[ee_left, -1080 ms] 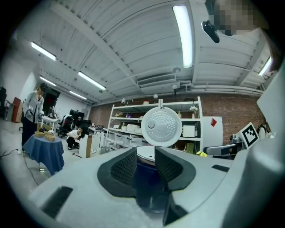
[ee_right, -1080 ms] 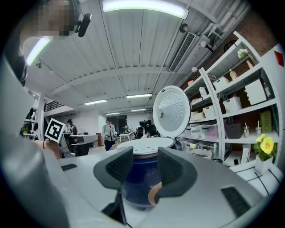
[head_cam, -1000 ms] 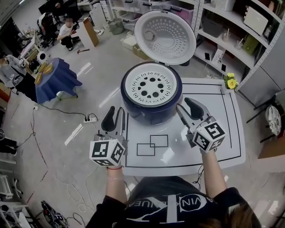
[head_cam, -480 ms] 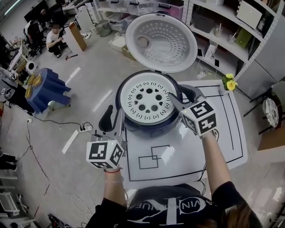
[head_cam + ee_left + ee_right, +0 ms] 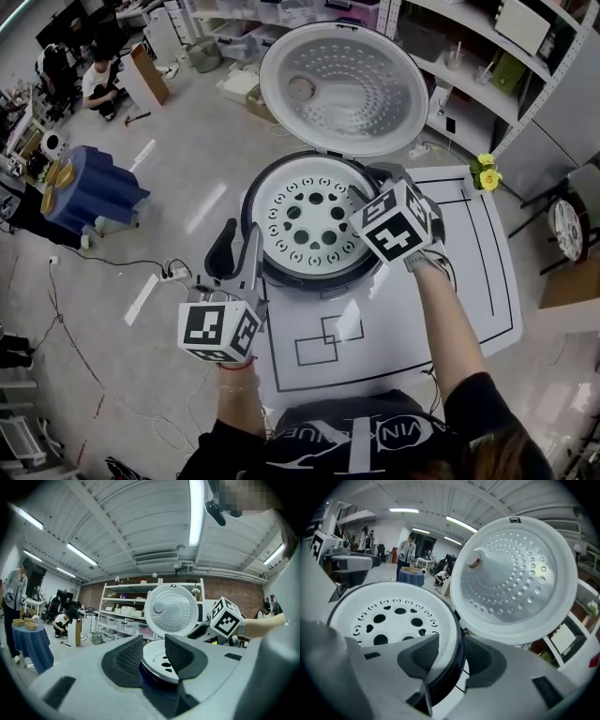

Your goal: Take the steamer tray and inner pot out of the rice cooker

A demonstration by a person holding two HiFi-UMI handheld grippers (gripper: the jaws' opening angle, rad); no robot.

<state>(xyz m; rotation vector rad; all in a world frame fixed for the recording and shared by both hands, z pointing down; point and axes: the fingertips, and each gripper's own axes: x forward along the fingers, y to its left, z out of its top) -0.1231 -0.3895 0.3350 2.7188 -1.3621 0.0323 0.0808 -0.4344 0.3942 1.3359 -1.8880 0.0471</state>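
The white table [image 5: 473, 281] carries the rice cooker [image 5: 314, 284], whose lid [image 5: 342, 89] stands fully up behind it, so nothing blocks a straight lift. The steamer tray [image 5: 305, 220] is still seated in the mouth of the cooker. The inner pot must lie under it and cannot be seen.

The step in hand, as I judge it, is to take the tray at its two sides. The right gripper [image 5: 452, 643] is tilted down over the right rim. Its jaws have just been opening and are very wide, one above the tray's edge and one outside the cooker wall, and the pads press on nothing yet. It would be better to close only on the tray's lip and not on the wall too.

The left gripper [image 5: 153, 643] points level, just beside the left wall. Its jaws have just been opening to about half and hold nothing. It should come up to the lip, and then both should lift evenly
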